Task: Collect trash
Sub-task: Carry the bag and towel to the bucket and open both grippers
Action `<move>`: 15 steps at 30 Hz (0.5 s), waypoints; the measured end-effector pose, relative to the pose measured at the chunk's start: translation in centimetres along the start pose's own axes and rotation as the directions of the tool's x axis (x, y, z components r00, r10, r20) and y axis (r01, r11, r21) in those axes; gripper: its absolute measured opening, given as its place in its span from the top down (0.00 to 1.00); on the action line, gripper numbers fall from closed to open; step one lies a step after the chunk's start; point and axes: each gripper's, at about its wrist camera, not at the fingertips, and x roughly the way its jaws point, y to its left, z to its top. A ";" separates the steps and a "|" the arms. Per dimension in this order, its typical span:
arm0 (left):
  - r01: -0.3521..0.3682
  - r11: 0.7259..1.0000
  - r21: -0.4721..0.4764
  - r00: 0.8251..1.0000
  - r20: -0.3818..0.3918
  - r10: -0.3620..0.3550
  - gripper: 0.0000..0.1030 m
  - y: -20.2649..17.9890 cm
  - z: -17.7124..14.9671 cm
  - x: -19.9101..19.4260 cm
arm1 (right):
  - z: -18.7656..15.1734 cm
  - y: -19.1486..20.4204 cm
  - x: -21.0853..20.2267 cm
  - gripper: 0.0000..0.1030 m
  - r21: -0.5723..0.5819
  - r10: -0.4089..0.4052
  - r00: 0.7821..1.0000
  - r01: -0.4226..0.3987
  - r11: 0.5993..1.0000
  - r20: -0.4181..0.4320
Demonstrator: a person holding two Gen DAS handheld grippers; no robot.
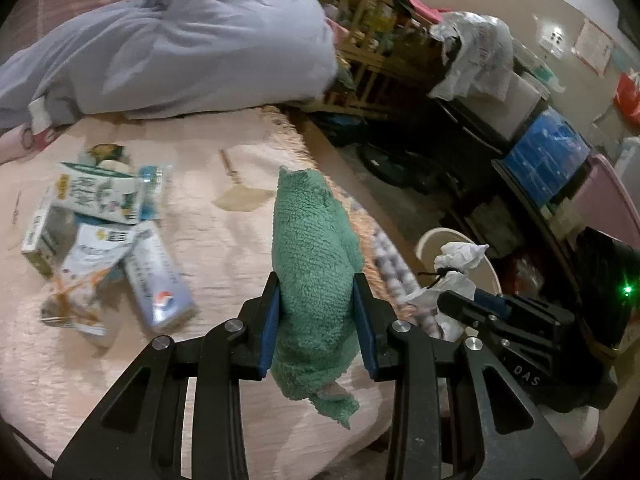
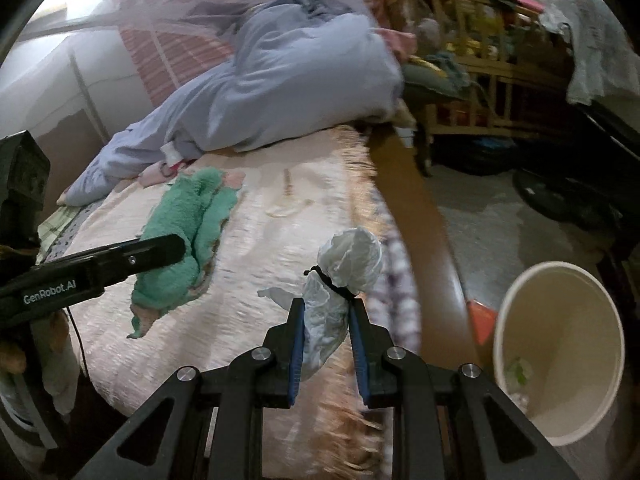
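2 tools clamped | left tool (image 1: 316, 304): towel (image 1: 312, 248) | right tool (image 2: 326, 320): tied bag (image 2: 340, 276), bottom hidden

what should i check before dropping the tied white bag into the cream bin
1. Right claw shut on the tied white plastic bag: ok.
2. Round cream waste bin mouth unblocked: ok, only scraps at the bottom.
3. Bag above the bin: not ok, it hangs over the pink bedspread, bin off to the right.
4. Left claw gripping the green fluffy towel: ok.
5. Crushed drink cartons collected: not ok, they lie on the bed.
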 end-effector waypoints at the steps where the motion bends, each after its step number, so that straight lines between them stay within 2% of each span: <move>1: 0.005 1.000 0.008 1.000 -0.003 -0.005 0.69 -0.6 0.1 0.3 | -0.2 -0.7 -0.3 0.80 0.010 -0.009 1.000 0.009 1.000 0.001; 10: 0.078 0.995 0.058 0.996 -0.046 -0.075 0.69 -5.9 0.5 3.6 | -1.7 -6.2 -2.3 0.80 0.077 -0.087 0.996 0.087 0.993 -0.005; 15: 0.116 0.990 0.082 0.991 -0.076 -0.110 0.69 -8.8 0.7 5.7 | -2.7 -10.2 -3.3 0.80 0.129 -0.156 0.988 0.157 0.979 -0.023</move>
